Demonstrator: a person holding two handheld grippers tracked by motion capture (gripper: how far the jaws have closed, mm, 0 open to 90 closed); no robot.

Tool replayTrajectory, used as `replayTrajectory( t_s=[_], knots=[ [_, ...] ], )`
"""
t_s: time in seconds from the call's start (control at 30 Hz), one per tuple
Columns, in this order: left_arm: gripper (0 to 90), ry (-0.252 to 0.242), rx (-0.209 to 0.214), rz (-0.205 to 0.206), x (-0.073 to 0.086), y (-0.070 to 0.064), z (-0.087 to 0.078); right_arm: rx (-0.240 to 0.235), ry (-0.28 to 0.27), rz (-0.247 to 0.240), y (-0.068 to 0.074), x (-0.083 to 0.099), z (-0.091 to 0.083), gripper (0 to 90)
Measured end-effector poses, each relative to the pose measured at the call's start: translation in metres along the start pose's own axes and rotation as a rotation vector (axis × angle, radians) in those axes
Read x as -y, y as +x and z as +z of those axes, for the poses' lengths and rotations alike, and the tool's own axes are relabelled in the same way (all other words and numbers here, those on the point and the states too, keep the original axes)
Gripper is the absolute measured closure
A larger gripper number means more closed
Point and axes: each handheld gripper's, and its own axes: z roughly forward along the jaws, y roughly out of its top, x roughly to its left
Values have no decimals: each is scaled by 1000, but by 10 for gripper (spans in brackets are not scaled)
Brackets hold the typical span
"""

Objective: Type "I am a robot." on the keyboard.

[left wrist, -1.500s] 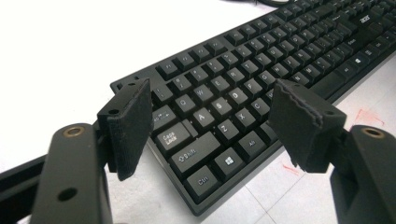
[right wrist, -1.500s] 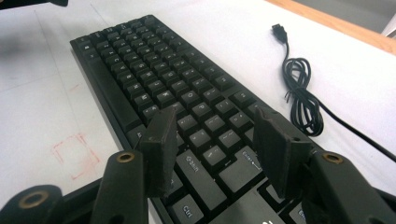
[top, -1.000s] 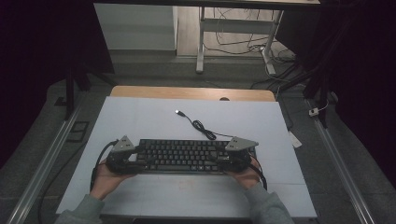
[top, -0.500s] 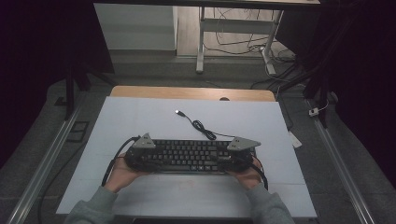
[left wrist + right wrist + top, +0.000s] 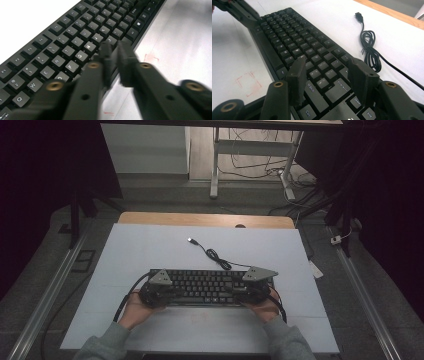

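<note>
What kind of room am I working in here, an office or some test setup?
Likely a lab or recording workspace, not a plain office: the table wears a white cover with red marks, metal rails flank it, dark curtains hang at the sides, and loose cables lie beneath a desk frame behind.

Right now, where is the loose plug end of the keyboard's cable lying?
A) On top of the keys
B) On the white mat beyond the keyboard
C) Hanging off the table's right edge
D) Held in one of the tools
B: in the high view the plug lies on the white mat, beyond the keyboard, with the coiled cable running back from it; the right gripper view shows the same.
</note>
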Motion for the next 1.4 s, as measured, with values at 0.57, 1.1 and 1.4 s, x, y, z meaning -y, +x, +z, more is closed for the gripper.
replayTrajectory(
  t_s=[0.57, 1.1, 1.4],
  knots=[
    [888, 97, -83, 40, 4, -6, 23, 3, 20, 0, 0, 1, 3, 495],
    [889, 130, -120, 47, 6, -6, 31, 12, 9, -4, 0, 0, 1, 494],
    [889, 70, -105, 36, 3, -7, 21, 19, 9, -8, 0, 0, 0, 494]
  ],
)
